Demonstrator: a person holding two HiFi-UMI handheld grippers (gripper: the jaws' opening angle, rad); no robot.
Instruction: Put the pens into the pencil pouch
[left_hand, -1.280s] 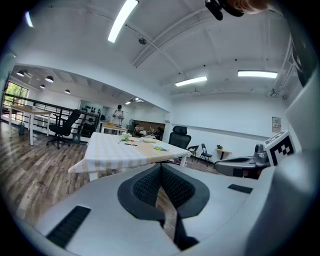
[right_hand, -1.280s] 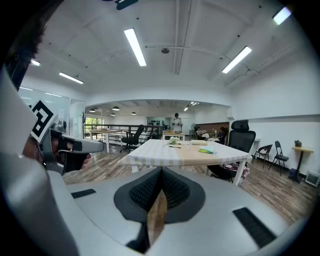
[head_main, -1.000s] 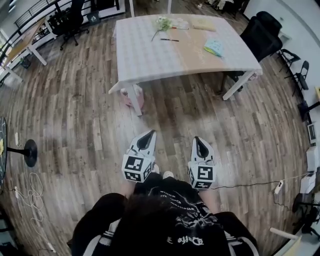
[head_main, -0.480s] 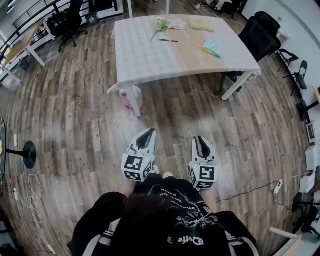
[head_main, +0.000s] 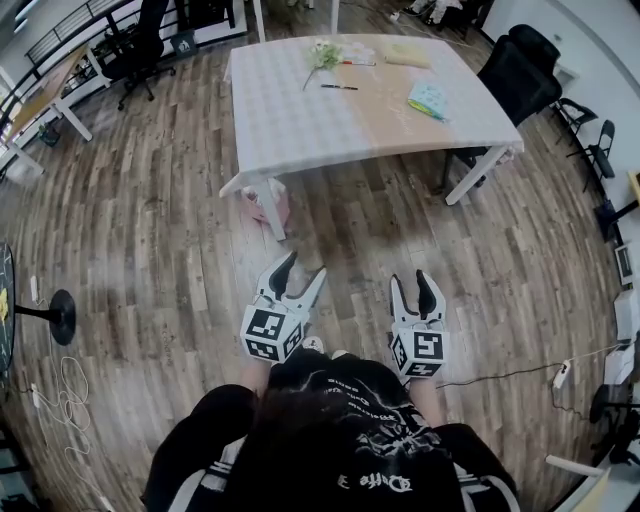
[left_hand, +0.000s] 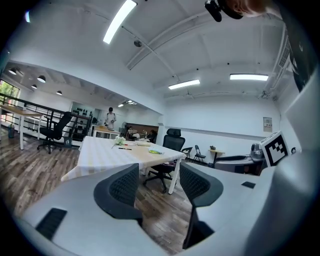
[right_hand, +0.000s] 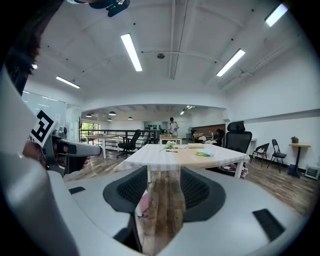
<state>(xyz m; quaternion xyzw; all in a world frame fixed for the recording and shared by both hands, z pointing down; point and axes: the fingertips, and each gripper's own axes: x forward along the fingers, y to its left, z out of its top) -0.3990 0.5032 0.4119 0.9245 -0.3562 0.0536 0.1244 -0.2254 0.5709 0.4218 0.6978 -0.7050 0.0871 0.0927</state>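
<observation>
Left hand-held gripper and right hand-held gripper have just opened wide, both empty; best step close to the far bench, where a pen lies, before reaching.

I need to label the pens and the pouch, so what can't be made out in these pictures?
- Pencil pouch: head view, too small to tell whether it is the turquoise item or the pale yellow item on the table.
- Pens: head view, one dark pen shows; others too small to count.
- Both gripper views: tabletop things tiny, seen nearly edge-on.
</observation>
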